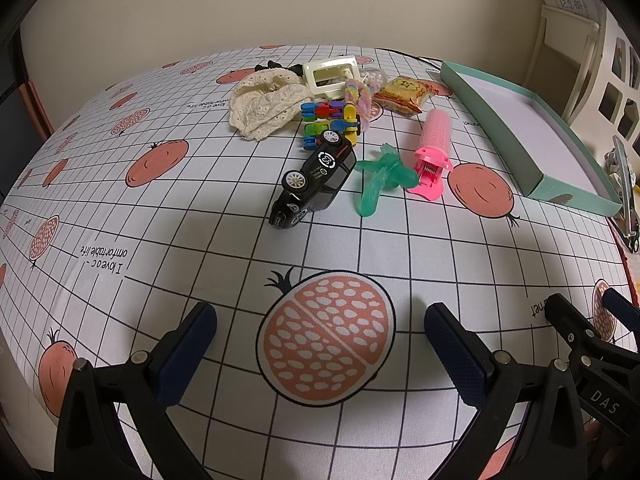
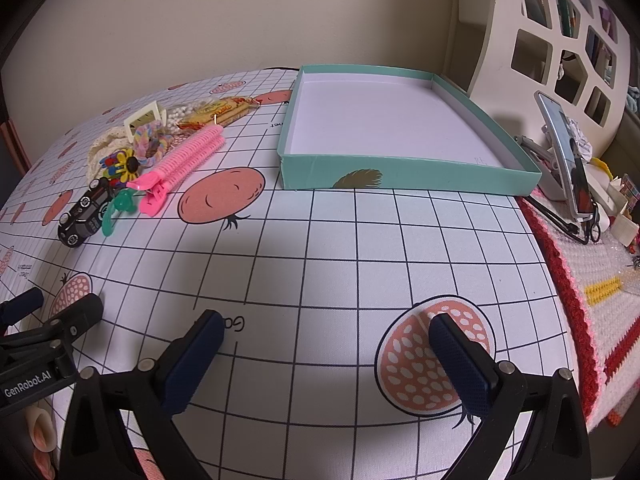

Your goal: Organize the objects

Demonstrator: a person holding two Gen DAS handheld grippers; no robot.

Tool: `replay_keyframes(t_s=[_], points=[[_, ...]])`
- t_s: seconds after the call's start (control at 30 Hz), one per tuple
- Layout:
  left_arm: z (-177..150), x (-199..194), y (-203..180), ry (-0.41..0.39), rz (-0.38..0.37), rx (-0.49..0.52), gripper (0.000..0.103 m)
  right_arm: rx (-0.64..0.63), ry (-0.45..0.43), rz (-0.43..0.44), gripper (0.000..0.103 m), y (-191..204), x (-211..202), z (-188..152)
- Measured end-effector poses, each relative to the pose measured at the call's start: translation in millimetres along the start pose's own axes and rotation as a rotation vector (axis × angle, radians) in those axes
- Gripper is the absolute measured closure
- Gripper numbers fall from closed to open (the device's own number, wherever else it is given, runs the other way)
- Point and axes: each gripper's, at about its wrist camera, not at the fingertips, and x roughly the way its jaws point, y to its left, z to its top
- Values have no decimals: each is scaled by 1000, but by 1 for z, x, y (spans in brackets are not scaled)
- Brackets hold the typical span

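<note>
A pile of small objects lies at the back of the table: a black toy car, a green pacifier, a pink hair roller clip, a colourful block toy, a cream knitted cloth, a snack packet and a cream plastic frame. An empty teal box lid stands to their right. My left gripper is open near the front edge, well short of the car. My right gripper is open over bare cloth in front of the box.
The table wears a white grid cloth with peach prints. A phone on a stand, cables and clutter sit on a knitted mat at the right. A white shelf stands behind.
</note>
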Motion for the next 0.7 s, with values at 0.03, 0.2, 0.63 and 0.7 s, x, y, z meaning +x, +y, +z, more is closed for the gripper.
replay_keyframes(t_s=[0.03, 0.2, 0.63, 0.7], points=[[0, 0, 0, 0, 0, 0, 0, 0, 0, 0, 0, 0, 0, 0], [0, 0, 0, 0, 2, -2, 0, 0, 0, 0, 0, 0, 0, 0], [2, -2, 4, 17, -27, -27, 0, -25, 1, 7, 0, 1, -6, 8], [6, -6, 6, 22, -30, -38, 0, -25, -16, 29, 0, 3, -14, 15]])
